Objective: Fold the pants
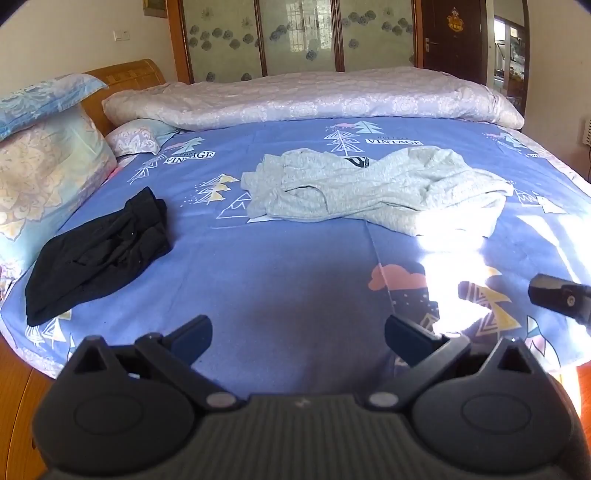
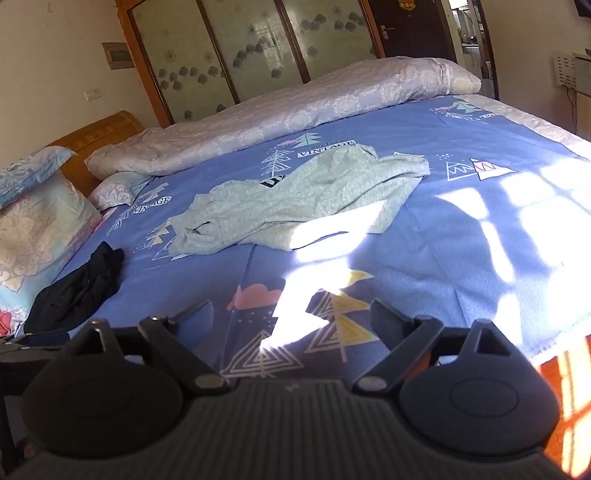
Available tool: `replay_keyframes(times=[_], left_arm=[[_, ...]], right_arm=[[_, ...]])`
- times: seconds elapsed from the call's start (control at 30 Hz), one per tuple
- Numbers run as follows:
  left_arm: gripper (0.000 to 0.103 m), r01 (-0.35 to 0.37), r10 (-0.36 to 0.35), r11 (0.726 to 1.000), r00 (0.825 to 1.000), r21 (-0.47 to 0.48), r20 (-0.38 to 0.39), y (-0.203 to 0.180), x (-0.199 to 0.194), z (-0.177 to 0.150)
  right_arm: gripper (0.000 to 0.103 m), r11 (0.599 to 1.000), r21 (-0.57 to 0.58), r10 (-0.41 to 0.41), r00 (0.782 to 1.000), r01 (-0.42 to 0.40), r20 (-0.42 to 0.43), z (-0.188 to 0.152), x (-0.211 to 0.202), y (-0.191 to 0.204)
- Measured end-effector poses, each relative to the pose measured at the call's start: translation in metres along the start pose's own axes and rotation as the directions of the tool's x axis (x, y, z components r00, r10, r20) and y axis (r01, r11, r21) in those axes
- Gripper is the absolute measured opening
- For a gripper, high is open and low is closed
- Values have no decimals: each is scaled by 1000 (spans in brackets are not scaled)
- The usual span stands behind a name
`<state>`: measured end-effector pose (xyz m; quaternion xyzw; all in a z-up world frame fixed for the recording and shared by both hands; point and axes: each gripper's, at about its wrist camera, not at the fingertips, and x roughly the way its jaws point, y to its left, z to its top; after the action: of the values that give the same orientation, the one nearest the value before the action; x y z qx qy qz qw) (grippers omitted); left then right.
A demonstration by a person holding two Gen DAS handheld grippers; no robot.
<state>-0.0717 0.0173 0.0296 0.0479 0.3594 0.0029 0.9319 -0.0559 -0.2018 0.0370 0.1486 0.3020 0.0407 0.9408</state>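
Note:
Crumpled pale grey-green pants (image 1: 369, 188) (image 2: 295, 199) lie in a loose heap on the blue patterned bed sheet (image 1: 277, 277) (image 2: 461, 229), well ahead of both grippers. My left gripper (image 1: 297, 338) hangs over the near part of the bed, open and empty. My right gripper (image 2: 291, 317) is open too, with nothing between its fingers, above the sunlit near edge. One tip of the right gripper (image 1: 557, 297) shows at the right edge of the left wrist view. A folded black garment (image 1: 99, 254) (image 2: 74, 291) lies at the left of the bed.
A rolled pale quilt (image 1: 314, 96) (image 2: 277, 110) runs along the far side of the bed. Pillows (image 1: 44, 173) (image 2: 37, 229) lean against the wooden headboard at the left. A wardrobe with patterned glass doors (image 1: 295, 33) stands behind. Orange floor (image 2: 565, 398) shows at lower right.

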Motion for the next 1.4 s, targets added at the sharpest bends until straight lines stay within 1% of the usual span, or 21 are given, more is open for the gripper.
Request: replay_keyframes(times=[0.2, 0.33, 0.63, 0.8, 0.97, 1.07, 1.13, 1.23, 1.3, 1.33, 1.37, 1.4], left_arm=[[103, 6, -5, 1000, 1000, -12, 15, 2, -8, -3], [103, 30, -29, 999, 999, -26, 12, 3, -9, -4], [103, 47, -47, 999, 999, -23, 15, 3, -9, -3], [103, 85, -84, 996, 996, -30, 19, 1, -10, -5], [103, 84, -83, 996, 996, -28, 40, -2, -8, -3], [103, 88, -87, 996, 995, -29, 43, -1, 4, 3], [103, 87, -84, 995, 994, -45, 66, 10, 15, 13], [103, 54, -48, 996, 996, -70, 77, 37, 40, 37], [102, 39, -31, 993, 997, -115, 67, 57, 63, 57], [99, 43, -36, 989, 998, -140, 53, 67, 79, 69], [95, 52, -47, 986, 998, -160, 40, 75, 95, 80], [94, 67, -64, 982, 998, -176, 26, 80, 110, 90]], right_arm=[[93, 1000, -12, -12, 1000, 12, -5, 0, 2, 2], [93, 999, -24, -33, 999, 33, 1, 0, 2, 1], [93, 998, -11, -64, 998, 64, -7, -2, 8, -4], [93, 996, -14, -89, 996, 89, -21, -5, 13, -8], [93, 995, -1, -102, 994, 102, -33, -6, 18, -18], [93, 994, 34, -107, 993, 108, -42, -8, 23, -31], [93, 991, 72, -114, 993, 117, -33, -7, 26, -42], [92, 981, 144, -127, 992, 129, -22, -1, 28, -64], [85, 967, 209, -142, 989, 146, -34, 8, 34, -86], [83, 962, 233, -138, 990, 143, -39, 13, 38, -96], [79, 959, 245, -133, 990, 140, -45, 21, 44, -106], [76, 958, 248, -138, 989, 146, -49, 31, 52, -115]])
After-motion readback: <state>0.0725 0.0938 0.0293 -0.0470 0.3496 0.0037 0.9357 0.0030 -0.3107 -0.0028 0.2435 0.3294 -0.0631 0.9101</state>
